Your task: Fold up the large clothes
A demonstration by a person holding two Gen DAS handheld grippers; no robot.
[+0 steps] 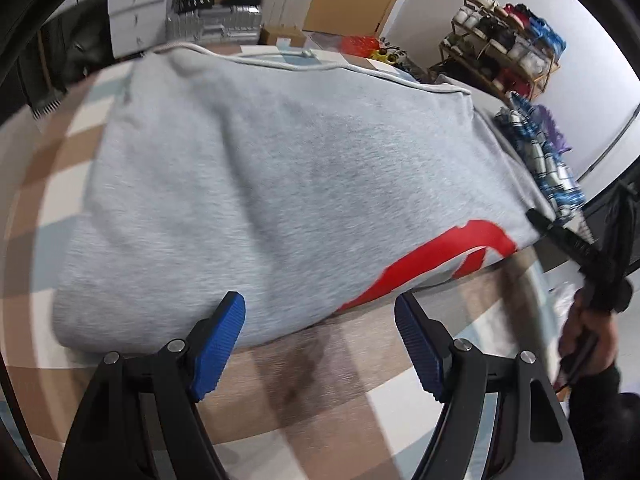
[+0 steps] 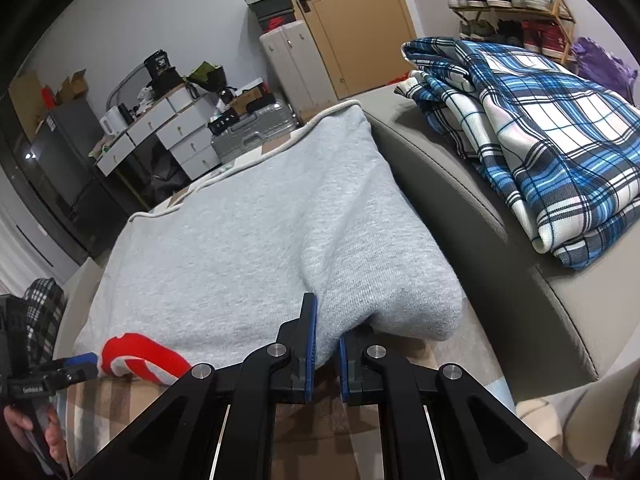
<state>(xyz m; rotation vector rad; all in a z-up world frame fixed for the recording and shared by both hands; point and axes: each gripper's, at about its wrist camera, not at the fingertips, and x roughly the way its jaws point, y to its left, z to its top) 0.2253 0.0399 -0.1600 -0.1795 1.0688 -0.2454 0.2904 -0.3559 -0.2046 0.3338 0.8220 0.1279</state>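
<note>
Right wrist view: folded grey sweatshirt (image 2: pixel 256 248) with red print; right claw (image 2: pixel 327 354) pinches its near edge, left claw (image 1: pixel 320 344) spread.

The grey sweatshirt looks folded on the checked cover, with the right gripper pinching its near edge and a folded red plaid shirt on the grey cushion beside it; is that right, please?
Nearly. The plaid shirt is blue and white, not red, as the right wrist view shows. The rest holds: the grey sweatshirt lies folded on the checked cover, the right gripper pinches its near edge, and the shirt sits on the grey cushion beside it.
</note>
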